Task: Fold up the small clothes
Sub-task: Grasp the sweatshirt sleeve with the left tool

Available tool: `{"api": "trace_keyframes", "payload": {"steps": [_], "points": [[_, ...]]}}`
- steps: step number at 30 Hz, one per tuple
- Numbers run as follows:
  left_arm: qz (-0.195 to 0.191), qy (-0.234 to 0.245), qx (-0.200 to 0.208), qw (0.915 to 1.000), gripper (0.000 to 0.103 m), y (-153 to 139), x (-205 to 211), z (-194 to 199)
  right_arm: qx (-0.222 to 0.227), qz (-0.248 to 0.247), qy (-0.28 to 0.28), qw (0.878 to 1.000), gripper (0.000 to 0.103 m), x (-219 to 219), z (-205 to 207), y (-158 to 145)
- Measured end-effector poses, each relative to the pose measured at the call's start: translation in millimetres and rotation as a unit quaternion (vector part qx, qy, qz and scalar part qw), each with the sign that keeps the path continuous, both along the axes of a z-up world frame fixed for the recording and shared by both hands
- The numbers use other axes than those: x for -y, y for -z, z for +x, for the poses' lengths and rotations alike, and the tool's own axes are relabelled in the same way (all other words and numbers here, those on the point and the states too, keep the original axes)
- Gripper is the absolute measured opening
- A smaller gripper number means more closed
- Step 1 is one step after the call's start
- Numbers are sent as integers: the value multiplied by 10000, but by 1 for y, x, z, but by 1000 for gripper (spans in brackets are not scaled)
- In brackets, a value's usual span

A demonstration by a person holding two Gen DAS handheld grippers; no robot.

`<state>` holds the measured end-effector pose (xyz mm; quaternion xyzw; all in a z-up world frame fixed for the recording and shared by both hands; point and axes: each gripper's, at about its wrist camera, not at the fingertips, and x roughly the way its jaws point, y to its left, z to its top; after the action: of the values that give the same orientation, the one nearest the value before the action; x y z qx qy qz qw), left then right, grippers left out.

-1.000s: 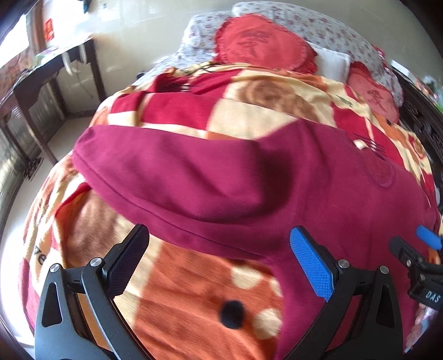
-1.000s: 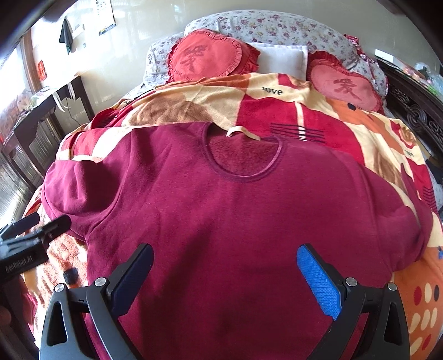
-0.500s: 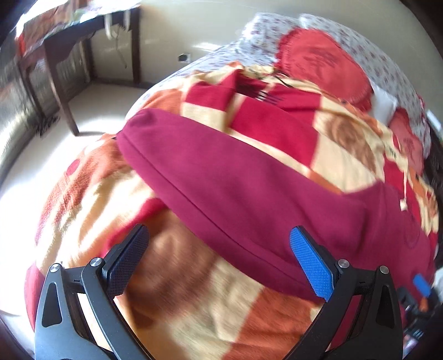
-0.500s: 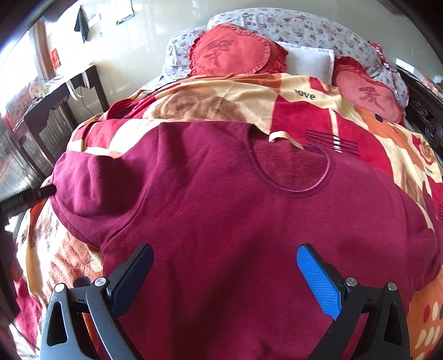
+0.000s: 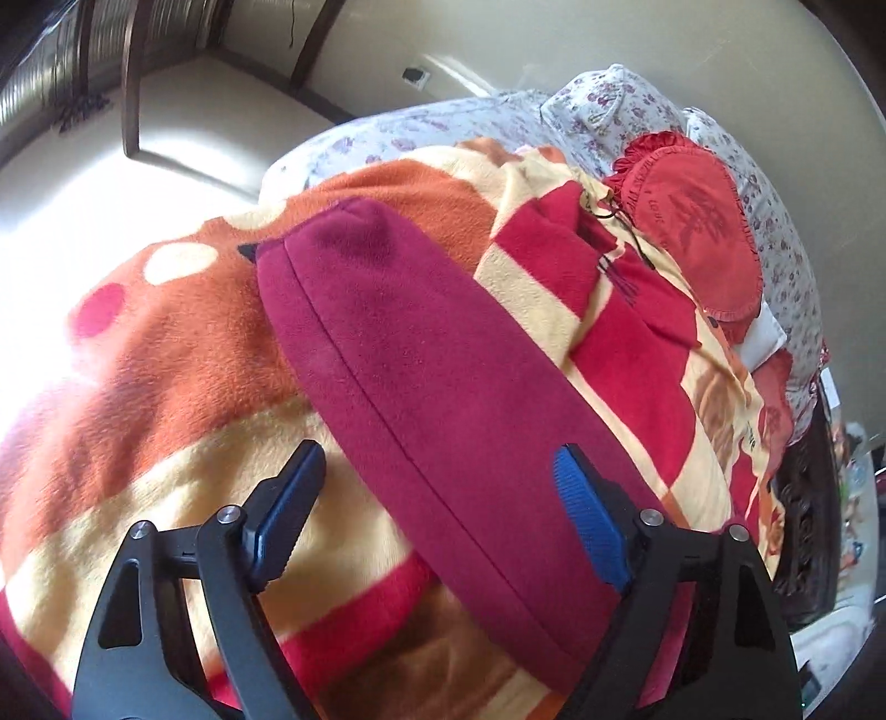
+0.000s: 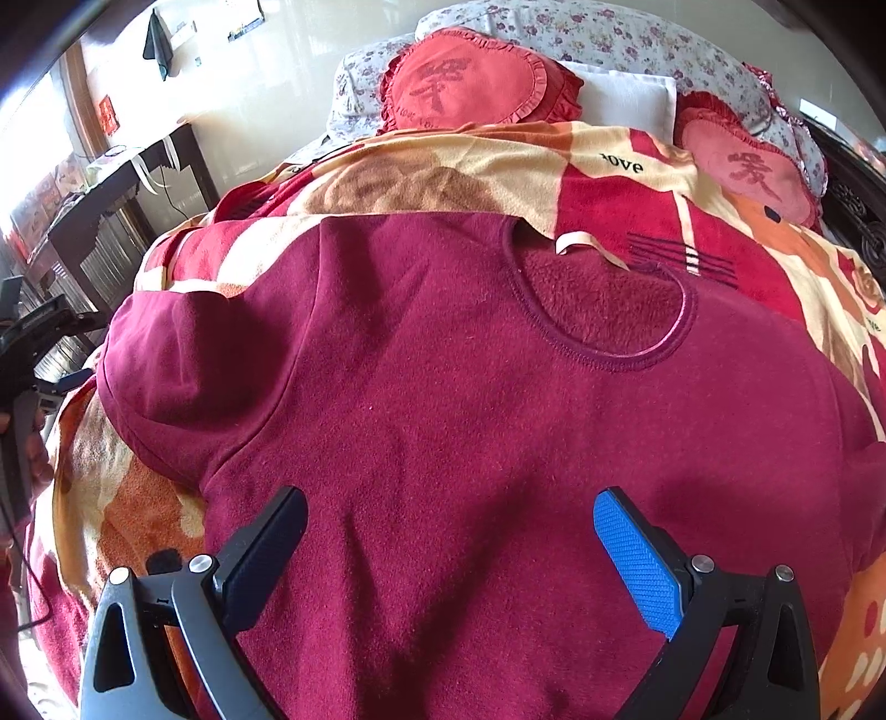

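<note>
A dark red fleece sweatshirt (image 6: 470, 421) lies flat, front up, on a patterned blanket (image 6: 498, 171), neck opening (image 6: 603, 310) toward the pillows. Its left sleeve (image 5: 421, 365) stretches out over the blanket toward the bed's edge. My left gripper (image 5: 437, 493) is open, hovering over that sleeve, which runs between the fingers; it also shows at the left edge of the right wrist view (image 6: 33, 354). My right gripper (image 6: 448, 531) is open and empty above the sweatshirt's lower body.
Two red heart-shaped cushions (image 6: 470, 77) (image 6: 747, 171) and floral pillows (image 6: 609, 33) lie at the bed's head. A dark wooden desk (image 6: 111, 194) stands by the wall on the left. Bare floor (image 5: 111, 183) lies beside the bed. A dark carved bed frame (image 5: 808, 509) runs along the right.
My left gripper has swung left and moved out along the sleeve toward its cuff. My right gripper has shifted slightly closer over the sweatshirt's body. Both stay open.
</note>
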<state>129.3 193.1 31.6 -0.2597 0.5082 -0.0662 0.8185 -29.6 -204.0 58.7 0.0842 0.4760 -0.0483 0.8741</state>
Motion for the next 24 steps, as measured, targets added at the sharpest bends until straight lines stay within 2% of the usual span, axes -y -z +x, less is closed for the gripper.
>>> {"api": "trace_keyframes", "payload": {"steps": [6, 8, 9, 11, 13, 17, 21, 24], "points": [[-235, -102, 83, 9996, 83, 4, -6, 15, -46, 6, -41, 10000, 103, -2, 1, 3], [-299, -152, 85, 9994, 62, 6, -7, 19, -59, 46, -34, 10000, 103, -1, 2, 4], [-306, -169, 53, 9994, 56, 7, -8, 20, -65, 62, -28, 10000, 103, 0, 2, 5], [-273, -189, 24, 9994, 26, 9, -10, 21, -75, 92, -11, 9999, 103, 0, 3, 6], [-246, -235, 30, 9994, 14, 9, -11, 21, -97, 142, -21, 9998, 103, 0, 3, 7], [-253, -424, 221, 9985, 11, -4, -14, 11, -113, 178, -55, 9998, 103, -1, 1, 8], [185, -300, 684, 9970, 10, -34, -4, -3, -85, 189, -42, 9998, 103, 1, -1, 6], [-16, -128, 923, 9956, 9, -56, 7, -16, -42, 244, 1, 9997, 103, 5, -3, 2]]}}
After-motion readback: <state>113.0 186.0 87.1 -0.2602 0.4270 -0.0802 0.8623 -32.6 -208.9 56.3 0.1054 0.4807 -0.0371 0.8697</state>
